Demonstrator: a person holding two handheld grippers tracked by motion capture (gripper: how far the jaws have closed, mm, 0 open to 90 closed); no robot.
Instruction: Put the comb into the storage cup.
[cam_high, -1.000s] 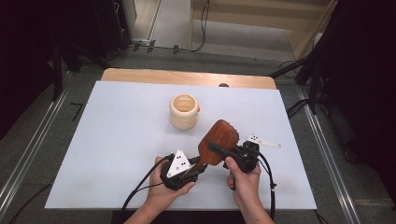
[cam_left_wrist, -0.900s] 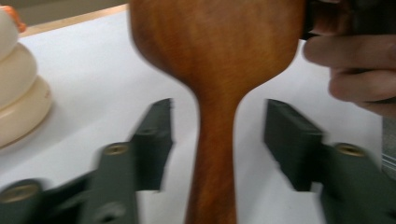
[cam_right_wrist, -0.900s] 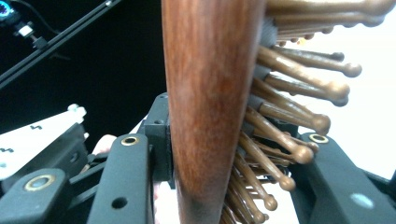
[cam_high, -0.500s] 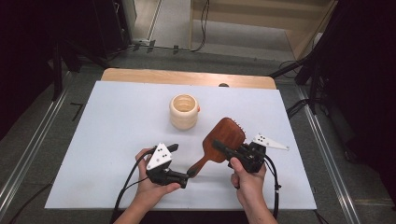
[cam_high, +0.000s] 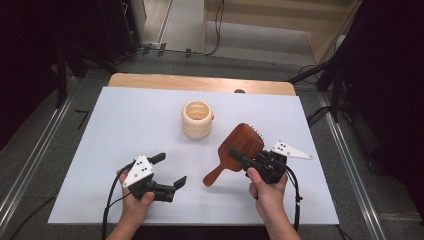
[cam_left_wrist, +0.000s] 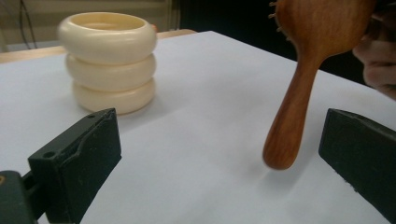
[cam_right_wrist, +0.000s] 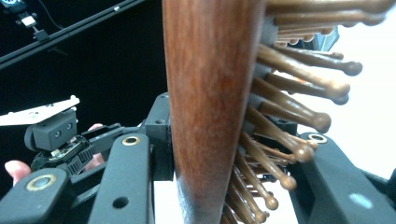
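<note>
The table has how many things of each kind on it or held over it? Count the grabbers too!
Wooden hairbrush: 1
Cream ringed cup: 1
Grabbers: 2, the left gripper and the right gripper
Total: 4

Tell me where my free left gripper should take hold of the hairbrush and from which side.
Probably the handle. The right gripper is clamped across the hairbrush head, so the narrow rounded handle slants free toward the left gripper, its tip low over the table. Come in level from the left with the open jaws either side, above the bulbous end.
</note>
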